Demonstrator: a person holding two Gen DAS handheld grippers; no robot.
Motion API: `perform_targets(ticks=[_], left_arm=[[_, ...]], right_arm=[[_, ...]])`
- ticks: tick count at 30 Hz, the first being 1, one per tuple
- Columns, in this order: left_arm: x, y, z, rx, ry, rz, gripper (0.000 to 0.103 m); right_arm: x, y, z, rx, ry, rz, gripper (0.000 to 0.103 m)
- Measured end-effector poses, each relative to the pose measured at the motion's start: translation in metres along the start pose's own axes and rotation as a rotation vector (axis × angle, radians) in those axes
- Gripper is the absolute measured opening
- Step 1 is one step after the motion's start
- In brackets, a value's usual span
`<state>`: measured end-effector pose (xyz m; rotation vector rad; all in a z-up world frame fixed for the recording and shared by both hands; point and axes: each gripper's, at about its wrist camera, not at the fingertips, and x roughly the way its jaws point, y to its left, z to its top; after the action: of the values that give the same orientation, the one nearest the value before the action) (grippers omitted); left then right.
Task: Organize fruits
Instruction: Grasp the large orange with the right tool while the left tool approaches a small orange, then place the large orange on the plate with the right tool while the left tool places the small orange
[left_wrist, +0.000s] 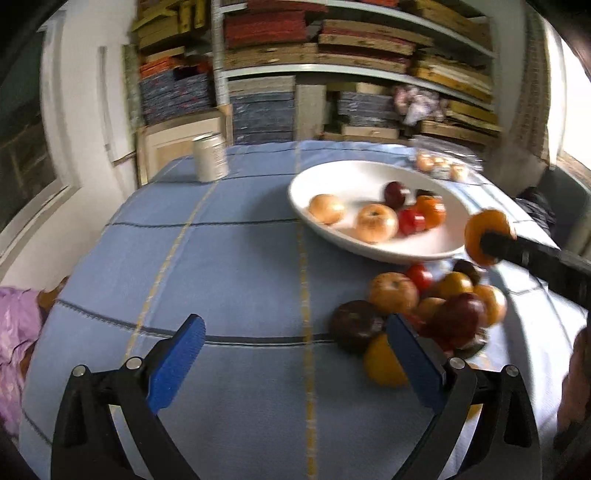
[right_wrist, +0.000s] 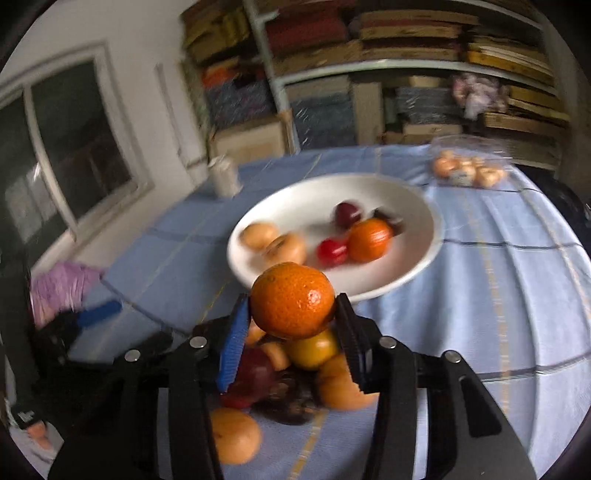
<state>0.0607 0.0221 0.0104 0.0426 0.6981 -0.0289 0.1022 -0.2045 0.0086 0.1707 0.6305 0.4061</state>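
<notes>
My right gripper (right_wrist: 293, 301) is shut on an orange tangerine (right_wrist: 292, 300) and holds it above a pile of loose fruit (right_wrist: 295, 369), just short of the white bowl's near rim (right_wrist: 388, 290). The bowl holds several fruits: pale apples, a red one, a dark plum and an orange (right_wrist: 369, 239). In the left wrist view the same tangerine (left_wrist: 487, 236) hangs at the bowl's right rim (left_wrist: 406, 254). My left gripper (left_wrist: 295, 332) is open and empty, low over the cloth, its right finger beside the fruit pile (left_wrist: 417, 314).
A blue checked cloth (left_wrist: 221, 266) covers the table. A metal can (left_wrist: 210, 157) stands at the far left. A clear pack of pale fruit (right_wrist: 467, 170) lies at the far right. Shelves of stacked boards stand behind. Purple fabric (left_wrist: 14, 332) lies at the table's left edge.
</notes>
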Motion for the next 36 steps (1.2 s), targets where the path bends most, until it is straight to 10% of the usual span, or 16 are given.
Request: perform_targets(ticks=[10,17,36], left_arm=[[0.015,-0.034,-0.019,0.149,0.081,-0.03,0.099],[0.027,-0.012,-0.017,0.062,0.108,-0.008,0.099],[0.041,-0.034,-0.017,0.12,0.163,-0.173,0.039]], right_arm=[[-0.022,-0.061,-0.001,0.197,-0.015,-0.004,0.046],[-0.023,-0.056,-0.001,0.186,-0.012,0.005,0.047],[-0.019,-0.057,-0.004,0.2,0.012,0.003,0.047]])
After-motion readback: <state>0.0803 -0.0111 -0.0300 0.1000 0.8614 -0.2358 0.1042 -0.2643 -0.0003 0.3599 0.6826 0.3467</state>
